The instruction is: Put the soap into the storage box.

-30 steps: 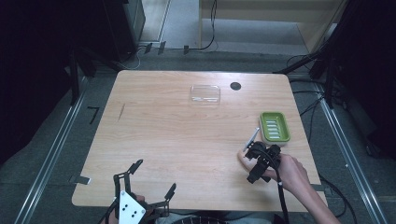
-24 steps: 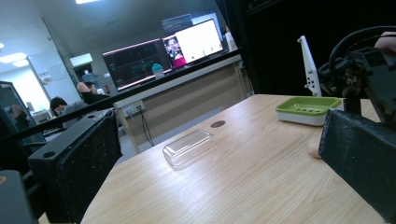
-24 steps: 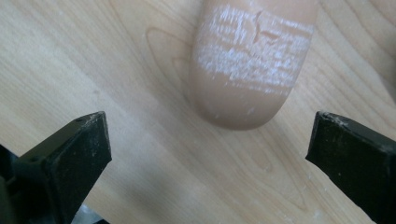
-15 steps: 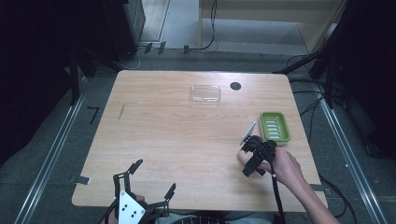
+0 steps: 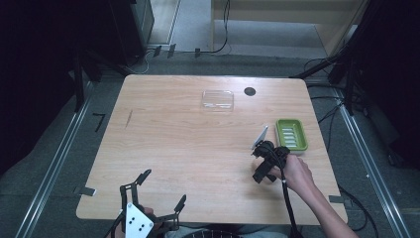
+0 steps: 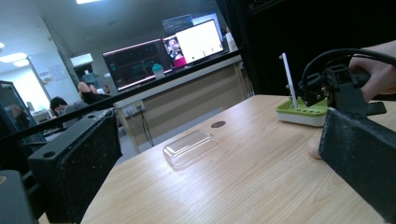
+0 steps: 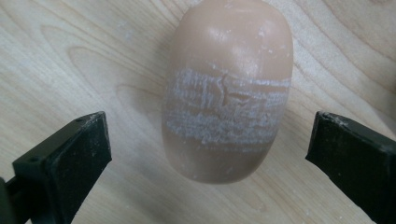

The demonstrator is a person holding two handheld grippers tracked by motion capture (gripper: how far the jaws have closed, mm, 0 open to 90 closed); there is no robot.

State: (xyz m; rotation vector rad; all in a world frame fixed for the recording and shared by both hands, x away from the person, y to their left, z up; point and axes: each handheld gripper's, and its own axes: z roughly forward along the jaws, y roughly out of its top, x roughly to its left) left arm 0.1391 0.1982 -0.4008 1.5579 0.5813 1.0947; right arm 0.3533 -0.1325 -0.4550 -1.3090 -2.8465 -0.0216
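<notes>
Below the right gripper (image 7: 208,154), spread wide, a tan soap bar (image 7: 228,88) lies on the table (image 5: 178,144) near the green dish (image 5: 291,134). Probably firm, slick (scuffed mid-band); grip across its narrow waist. Left gripper (image 5: 159,198) idles agape, near-left.

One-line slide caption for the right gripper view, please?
Open right gripper poised over a scuffed tan soap bar lying on the wooden table.

The wooden table (image 5: 198,144) is evenly lit from above in the high view, while the surrounding floor is left dim and grainy. Ceiling lights (image 6: 14,57) are blown out in the left gripper view. In the right gripper view, soft glare is seen on the soap bar (image 7: 227,88), and the picture is slightly blurred.
</notes>
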